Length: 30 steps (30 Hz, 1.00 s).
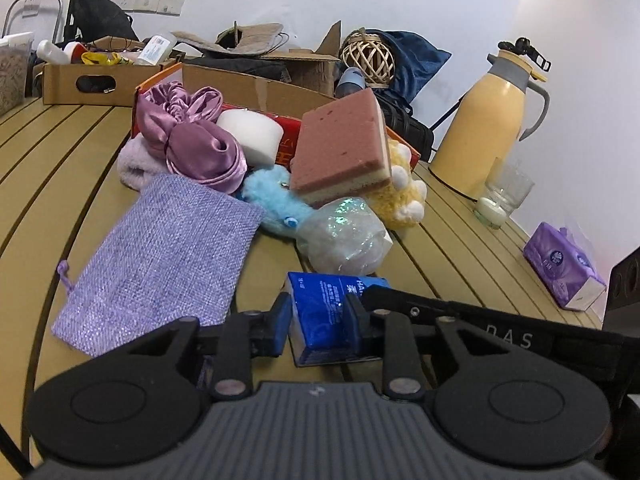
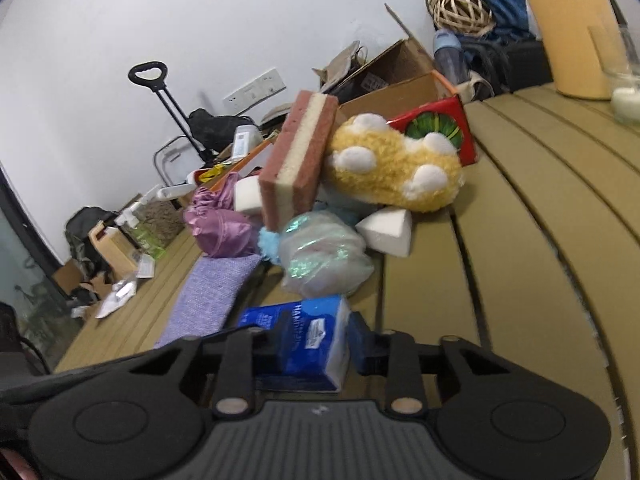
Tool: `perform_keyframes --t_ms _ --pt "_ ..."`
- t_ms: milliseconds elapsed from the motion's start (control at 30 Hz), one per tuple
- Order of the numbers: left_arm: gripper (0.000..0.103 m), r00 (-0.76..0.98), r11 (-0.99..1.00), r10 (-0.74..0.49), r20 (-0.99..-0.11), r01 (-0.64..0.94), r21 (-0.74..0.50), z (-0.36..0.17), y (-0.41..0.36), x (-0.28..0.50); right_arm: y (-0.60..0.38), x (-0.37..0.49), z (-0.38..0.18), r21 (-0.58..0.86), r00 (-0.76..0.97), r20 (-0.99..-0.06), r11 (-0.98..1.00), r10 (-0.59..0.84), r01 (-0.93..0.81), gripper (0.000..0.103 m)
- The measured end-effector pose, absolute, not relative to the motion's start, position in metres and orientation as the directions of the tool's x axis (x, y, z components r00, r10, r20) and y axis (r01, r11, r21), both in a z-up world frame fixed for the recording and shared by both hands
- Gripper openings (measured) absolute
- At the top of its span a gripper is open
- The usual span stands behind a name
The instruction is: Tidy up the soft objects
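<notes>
Both tongs, left (image 1: 320, 316) and right (image 2: 316, 340), clamped on soft blue plastic-wrapped tissue pack (image 1: 324, 320); mixed soft heap on slatted tan worktop (image 1: 460, 248) still unsorted, barely begun.

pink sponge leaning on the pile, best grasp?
Grip the pink sponge across its thin layered edge, coming from the near open side. It stands tilted against the yellow plush, so its flat faces are exposed and probably easiest to pinch there.

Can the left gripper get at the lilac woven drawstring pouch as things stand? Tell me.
Probably not yet: the left gripper is shut on the blue tissue packet. The lilac woven drawstring pouch lies uncovered just beside it, so once emptied, likely yes.
</notes>
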<state>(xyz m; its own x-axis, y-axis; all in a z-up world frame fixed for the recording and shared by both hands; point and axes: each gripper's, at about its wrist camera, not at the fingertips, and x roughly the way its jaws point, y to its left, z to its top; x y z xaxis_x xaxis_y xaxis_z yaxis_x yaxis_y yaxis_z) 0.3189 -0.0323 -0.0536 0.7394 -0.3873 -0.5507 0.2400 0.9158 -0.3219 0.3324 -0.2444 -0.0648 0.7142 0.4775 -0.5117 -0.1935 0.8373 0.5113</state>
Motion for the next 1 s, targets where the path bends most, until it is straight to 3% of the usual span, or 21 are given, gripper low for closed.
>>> perform_keyframes --t_ms 167,333,600,700,833,1000 --pt "0.026 0.792 0.906 -0.402 -0.46 0.271 -0.326 -0.025 -0.033 0.291 -0.243 0.312 -0.043 0.48 0.741 -0.502 0.856 0.447 -0.192 0.024" --pt "0.026 0.828 0.888 -0.431 -0.359 0.317 -0.334 0.013 -0.035 0.287 -0.242 0.29 0.01 0.385 0.824 -0.399 0.889 0.401 -0.246 0.025" --pt "0.025 0.85 0.861 -0.457 -0.263 0.349 -0.369 0.086 -0.044 0.354 -0.261 0.345 0.077 0.389 0.873 -0.278 0.878 0.4 -0.279 0.025" --pt "0.025 0.83 0.84 -0.491 -0.265 0.371 -0.396 0.105 -0.049 0.409 -0.266 0.387 0.1 0.357 0.887 -0.254 0.889 0.386 -0.285 0.025" --pt "0.025 0.787 0.837 -0.51 -0.348 0.359 -0.413 0.107 -0.066 0.504 -0.28 0.46 0.112 0.368 0.894 -0.27 0.897 0.357 -0.247 0.024" --pt "0.024 0.735 0.857 -0.481 -0.478 0.279 -0.433 0.07 -0.085 0.623 -0.301 0.585 0.081 0.387 0.843 -0.414 0.905 0.342 -0.177 0.024"
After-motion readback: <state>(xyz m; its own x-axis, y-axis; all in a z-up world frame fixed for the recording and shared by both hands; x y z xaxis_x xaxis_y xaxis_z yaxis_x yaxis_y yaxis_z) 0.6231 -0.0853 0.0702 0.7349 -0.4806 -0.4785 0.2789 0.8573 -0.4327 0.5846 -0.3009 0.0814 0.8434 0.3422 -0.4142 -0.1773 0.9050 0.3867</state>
